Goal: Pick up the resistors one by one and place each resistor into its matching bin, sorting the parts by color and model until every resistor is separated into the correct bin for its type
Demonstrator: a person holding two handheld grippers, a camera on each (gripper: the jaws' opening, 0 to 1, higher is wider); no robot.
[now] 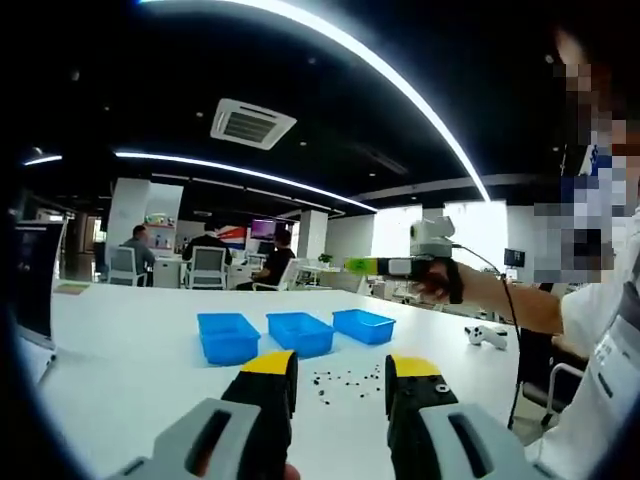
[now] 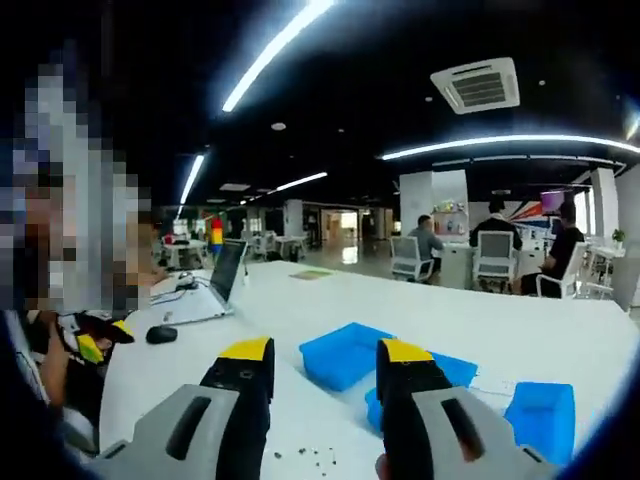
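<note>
Three blue bins stand in a row on the white table (image 1: 130,350): left bin (image 1: 228,336), middle bin (image 1: 300,332), right bin (image 1: 363,325). Small dark resistors (image 1: 345,382) lie scattered just in front of them, between my left gripper's yellow-tipped jaws. The left gripper (image 1: 342,372) hovers open and holds nothing. A hand holds the right gripper (image 1: 420,265) raised above the table, behind the bins. In the right gripper view, the right gripper (image 2: 325,362) is open and empty above the bins (image 2: 345,355), with some resistors (image 2: 315,458) low between its jaws.
A laptop (image 2: 215,285) and a mouse (image 2: 160,333) sit on the table's far side. A white object (image 1: 487,335) lies to the right of the bins. A screen (image 1: 30,280) stands at the table's left edge. Several people sit at desks in the background.
</note>
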